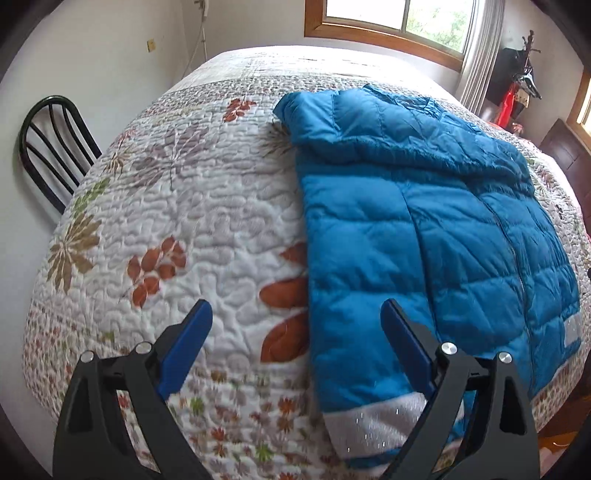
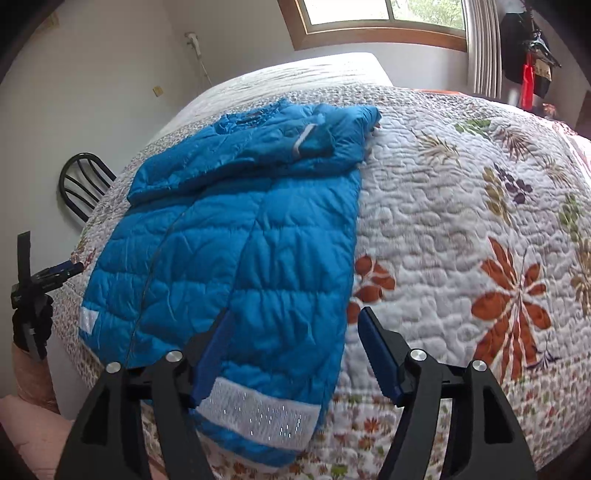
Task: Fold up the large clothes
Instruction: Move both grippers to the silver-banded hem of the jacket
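Observation:
A blue quilted puffer jacket [image 1: 424,229] lies flat on the bed, its sides and sleeves folded in, a white reflective band along its near hem. It also shows in the right wrist view [image 2: 236,243]. My left gripper [image 1: 295,314] is open and empty, hovering above the jacket's near left edge. My right gripper [image 2: 293,321] is open and empty, hovering above the jacket's near right edge. The left gripper also shows at the far left of the right wrist view [image 2: 55,273].
The bed carries a white quilt with leaf prints [image 1: 177,229], also seen in the right wrist view [image 2: 461,221]. A black metal chair [image 1: 51,147] stands by the bed's left side. A window [image 1: 399,18] and curtain are behind the bed.

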